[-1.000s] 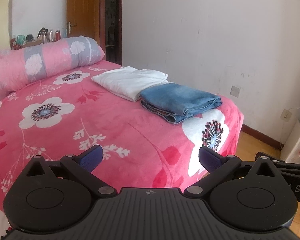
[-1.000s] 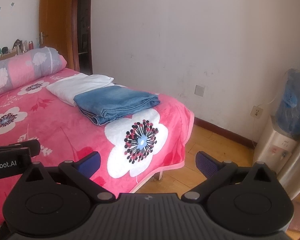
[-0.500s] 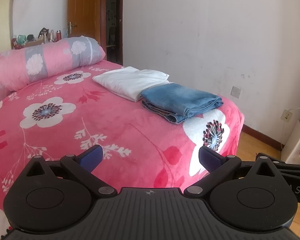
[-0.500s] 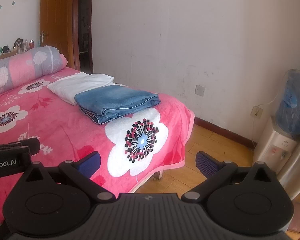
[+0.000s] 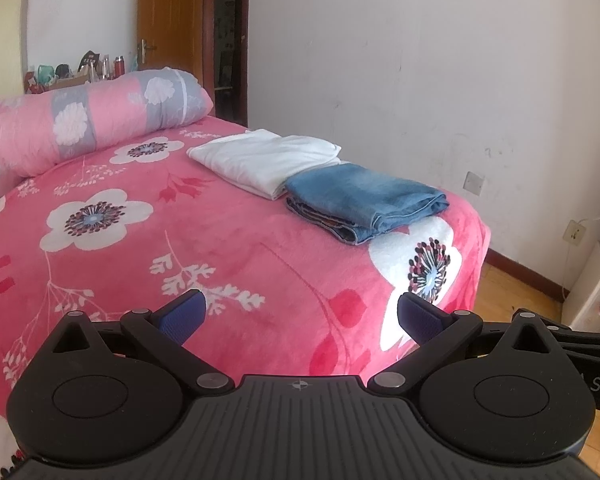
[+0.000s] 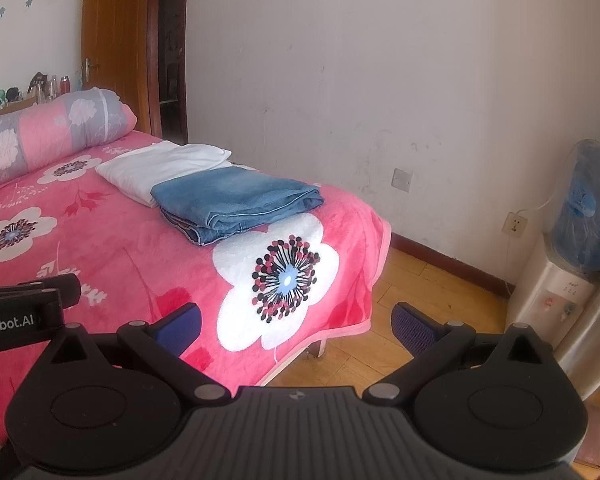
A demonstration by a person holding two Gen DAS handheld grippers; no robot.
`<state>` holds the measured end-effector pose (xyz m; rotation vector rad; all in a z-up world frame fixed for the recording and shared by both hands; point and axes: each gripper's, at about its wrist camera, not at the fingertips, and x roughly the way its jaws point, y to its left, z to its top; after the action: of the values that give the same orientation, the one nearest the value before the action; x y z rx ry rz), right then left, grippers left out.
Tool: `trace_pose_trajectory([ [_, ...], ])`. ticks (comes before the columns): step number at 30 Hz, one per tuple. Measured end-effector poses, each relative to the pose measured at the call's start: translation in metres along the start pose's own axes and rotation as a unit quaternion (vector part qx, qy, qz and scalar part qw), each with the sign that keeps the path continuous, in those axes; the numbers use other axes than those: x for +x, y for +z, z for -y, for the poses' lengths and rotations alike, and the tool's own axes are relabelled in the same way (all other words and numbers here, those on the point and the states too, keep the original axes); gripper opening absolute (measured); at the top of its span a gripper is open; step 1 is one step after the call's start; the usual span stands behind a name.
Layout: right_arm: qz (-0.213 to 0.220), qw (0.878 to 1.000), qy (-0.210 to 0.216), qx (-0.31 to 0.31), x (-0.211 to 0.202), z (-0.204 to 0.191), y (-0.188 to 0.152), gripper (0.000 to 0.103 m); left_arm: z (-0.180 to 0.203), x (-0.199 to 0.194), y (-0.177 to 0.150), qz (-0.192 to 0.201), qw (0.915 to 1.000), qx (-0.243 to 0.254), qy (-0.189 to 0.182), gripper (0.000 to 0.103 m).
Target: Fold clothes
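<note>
Covering most of both views, the bed's pink floral blanket [image 5: 228, 240] runs from a rolled pink-and-grey quilt [image 5: 100, 120] near the wooden door [image 5: 168, 20] to the foot corner by the white wall [image 6: 380, 80]. Folded blue jeans [image 5: 364, 196] lie near that corner, long axis running toward the wall, folded edge facing the cameras, touching a folded white garment [image 5: 264, 156] farther back. A water dispenser [image 6: 560, 264] stands on the wooden floor [image 6: 420, 288]. Left gripper [image 5: 302, 314] and right gripper [image 6: 296, 320] hover spread wide, holding nothing, well short of the clothes.
</note>
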<state>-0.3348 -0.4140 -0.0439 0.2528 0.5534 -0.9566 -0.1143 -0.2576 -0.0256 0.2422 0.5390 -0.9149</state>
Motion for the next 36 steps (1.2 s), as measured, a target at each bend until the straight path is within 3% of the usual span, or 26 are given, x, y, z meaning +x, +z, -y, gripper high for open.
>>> trace_pose_trajectory([
  [36,-0.008,1.000,-0.003,-0.007,0.0034,-0.0003,-0.0032,0.103,0.0002,-0.0009,0.0009,0.001,1.0000,0.004,-0.002,0.103],
])
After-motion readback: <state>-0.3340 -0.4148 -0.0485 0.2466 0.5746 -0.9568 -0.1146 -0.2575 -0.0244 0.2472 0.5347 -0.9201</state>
